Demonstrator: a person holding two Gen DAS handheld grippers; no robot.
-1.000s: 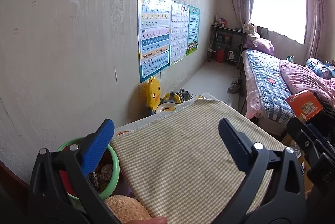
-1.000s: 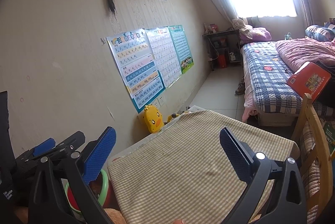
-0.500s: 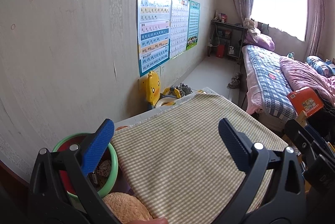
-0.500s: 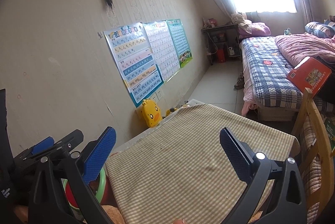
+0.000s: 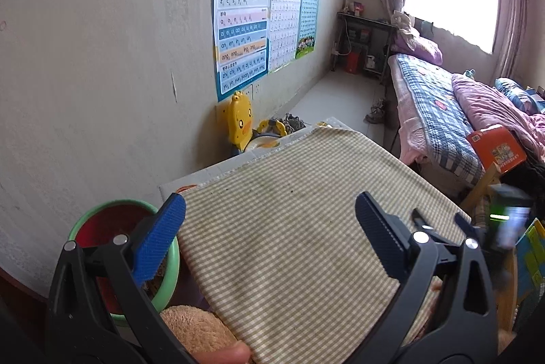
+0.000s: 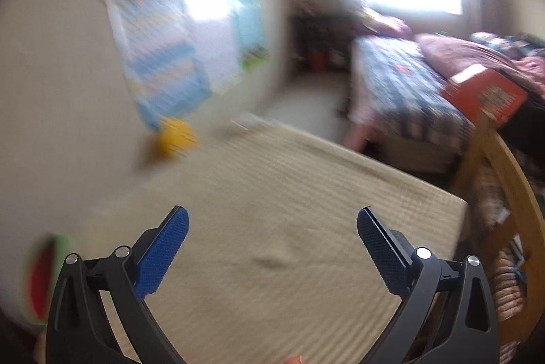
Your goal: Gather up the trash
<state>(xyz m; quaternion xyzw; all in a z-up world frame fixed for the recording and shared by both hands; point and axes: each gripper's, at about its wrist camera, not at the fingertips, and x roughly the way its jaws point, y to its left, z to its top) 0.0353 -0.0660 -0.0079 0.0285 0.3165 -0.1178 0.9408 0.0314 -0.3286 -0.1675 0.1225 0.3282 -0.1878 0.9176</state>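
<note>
Trash bin (image 5: 172, 265), green-rimmed with a red lining, is sitting at the far left, low beside the wall, just off the left edge of the checked tablecloth (image 5: 299, 244). Something crumpled is showing inside it past the blue pad, though what it is cannot be made out. Moving rightward, the left gripper (image 5: 270, 227) is hovering over the cloth with its jaws spread wide and nothing between them. A tan plush lump (image 5: 194, 326) is lying below it, just beside the bin. Further right, the right gripper (image 6: 272, 236) is likewise gaping and empty; its view is smeared by motion, so detail there is unreliable. No loose trash is showing on the cloth in either view, so the piece to be collected is either out of frame or too small to tell. Judging from the layout, the bin lies to the left of both tongs, and the left hand is the nearer one for any drop.
</note>
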